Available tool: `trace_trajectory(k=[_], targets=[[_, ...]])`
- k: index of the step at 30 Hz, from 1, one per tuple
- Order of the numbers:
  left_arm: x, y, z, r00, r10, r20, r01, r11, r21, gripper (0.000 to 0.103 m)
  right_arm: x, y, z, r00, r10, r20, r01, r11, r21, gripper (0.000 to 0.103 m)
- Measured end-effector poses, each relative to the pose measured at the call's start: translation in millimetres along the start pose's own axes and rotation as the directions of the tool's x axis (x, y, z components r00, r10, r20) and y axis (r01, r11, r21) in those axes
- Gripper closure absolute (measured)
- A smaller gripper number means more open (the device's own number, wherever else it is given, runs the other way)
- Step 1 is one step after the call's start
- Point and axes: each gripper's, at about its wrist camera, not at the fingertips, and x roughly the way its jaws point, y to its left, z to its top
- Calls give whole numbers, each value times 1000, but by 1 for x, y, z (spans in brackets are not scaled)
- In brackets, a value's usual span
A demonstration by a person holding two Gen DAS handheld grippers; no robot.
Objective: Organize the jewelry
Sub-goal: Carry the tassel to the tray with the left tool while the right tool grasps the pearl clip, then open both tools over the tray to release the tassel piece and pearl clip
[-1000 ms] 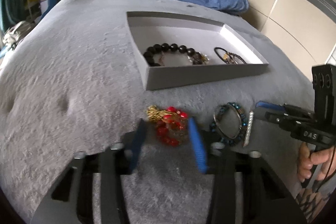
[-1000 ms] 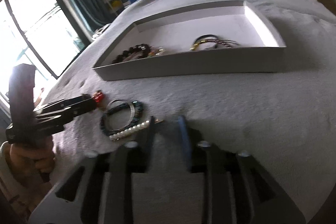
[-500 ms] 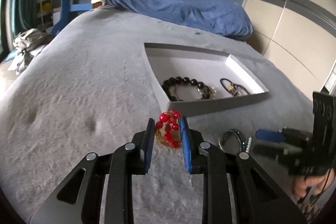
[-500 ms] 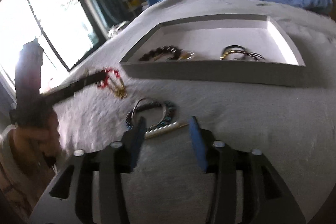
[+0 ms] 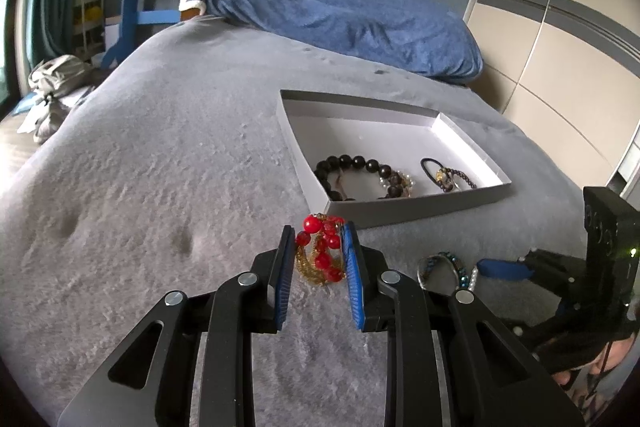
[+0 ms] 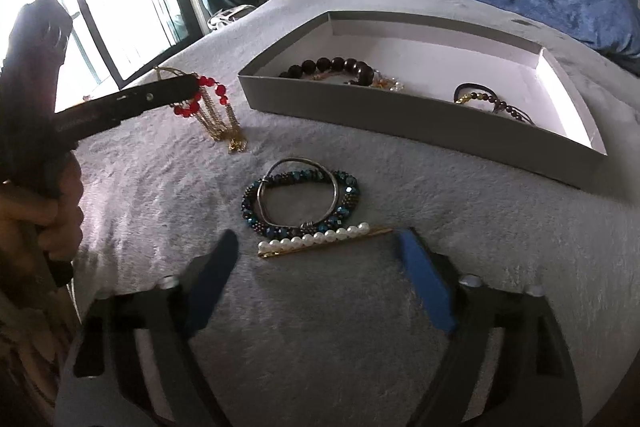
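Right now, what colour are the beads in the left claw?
Red beads on gold chain, clearest in the left wrist view.

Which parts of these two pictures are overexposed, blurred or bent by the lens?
Right wrist view: the window is blown out white, the opening right claw looks soft, and the box edges bow. Left wrist view: even light, sharp red bead piece clamped in the left claw, wardrobe lines curve.
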Motion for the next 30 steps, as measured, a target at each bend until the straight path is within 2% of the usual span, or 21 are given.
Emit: trace_trajectory(k=[8, 22, 26, 30], targets=[[-8, -6, 10, 999, -16, 35, 16, 1000, -2, 78, -16, -5, -1, 998, 23, 52, -24, 1000, 14, 37], [-6, -41, 38, 994, -78, 80, 75, 996, 48, 78, -61, -50, 23, 973, -57, 226, 24, 989, 147, 37], [-3, -54, 55, 988, -103, 112, 97, 993, 62, 78, -68, -65, 36, 965, -76, 250, 35, 986, 164, 37], [-3, -67, 74, 973, -164, 164, 158, 986, 52, 78, -66, -79, 48, 964, -91, 251, 51, 985, 163, 37]])
